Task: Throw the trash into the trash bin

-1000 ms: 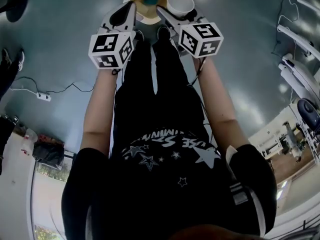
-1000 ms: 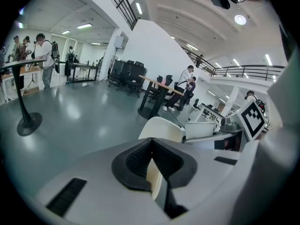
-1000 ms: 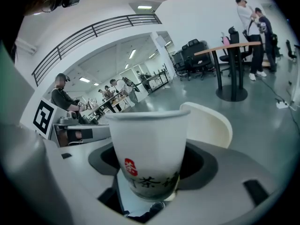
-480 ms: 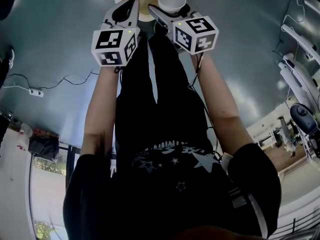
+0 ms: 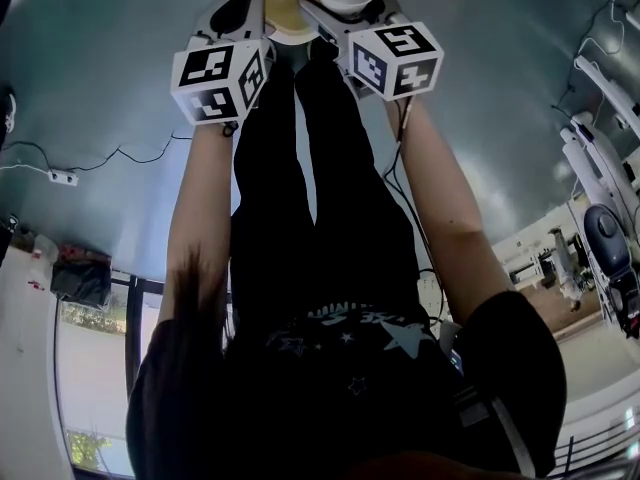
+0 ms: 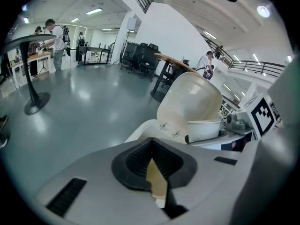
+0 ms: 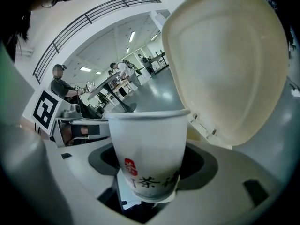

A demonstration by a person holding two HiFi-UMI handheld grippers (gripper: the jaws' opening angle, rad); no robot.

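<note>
The right claw [image 7: 149,184] pinches the white paper cup [image 7: 147,144] upright over the open-lidded trash bin [image 5: 285,36], apparently ready to drop it in. The left claw [image 6: 151,165] is pressed together, seemingly empty.

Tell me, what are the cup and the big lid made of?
Cup: most likely paper, with a matte white finish. It has a thin rolled rim, and a red stamp and dark characters are printed on its side.
Lid: probably plastic, cream and smooth with a soft sheen. It looks moulded as one curved shell, with small hinge clips at its lower edge.
</note>
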